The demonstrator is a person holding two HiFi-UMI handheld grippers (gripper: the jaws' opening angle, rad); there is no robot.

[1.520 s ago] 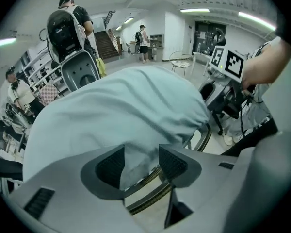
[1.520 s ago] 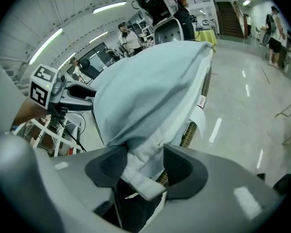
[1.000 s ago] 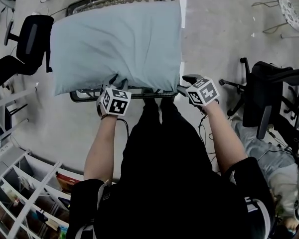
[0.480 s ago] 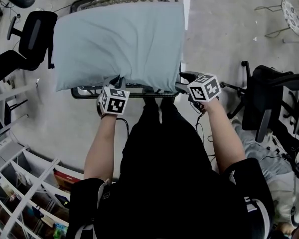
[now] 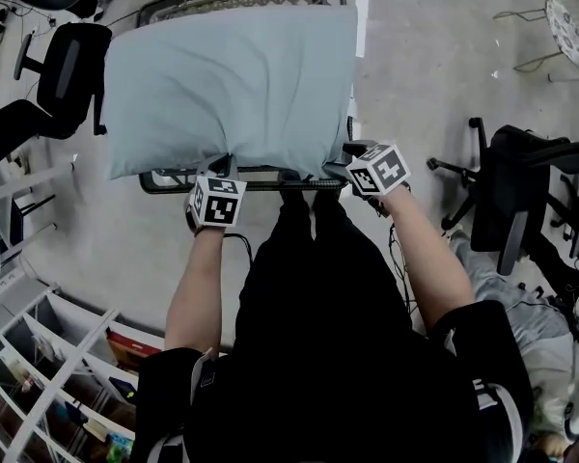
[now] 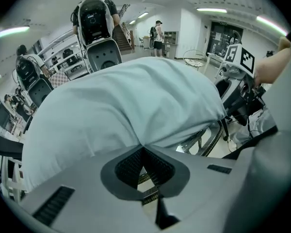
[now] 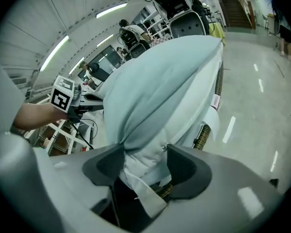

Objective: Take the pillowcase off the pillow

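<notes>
Our left gripper (image 6: 143,148) pinches the edge of the pale-blue pillowcase (image 5: 232,85). Our right gripper (image 7: 144,153), jaws just opening, stands around its corner, where the white pillow (image 7: 141,161) shows.

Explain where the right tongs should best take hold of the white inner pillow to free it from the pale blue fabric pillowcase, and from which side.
Grip the white inner pillow at its near right corner, coming from the person's right: the pale blue fabric pillowcase seems to open along that edge, leaving white pillow exposed. The right tongs, jaws just opened wider, straddle that corner.
</notes>
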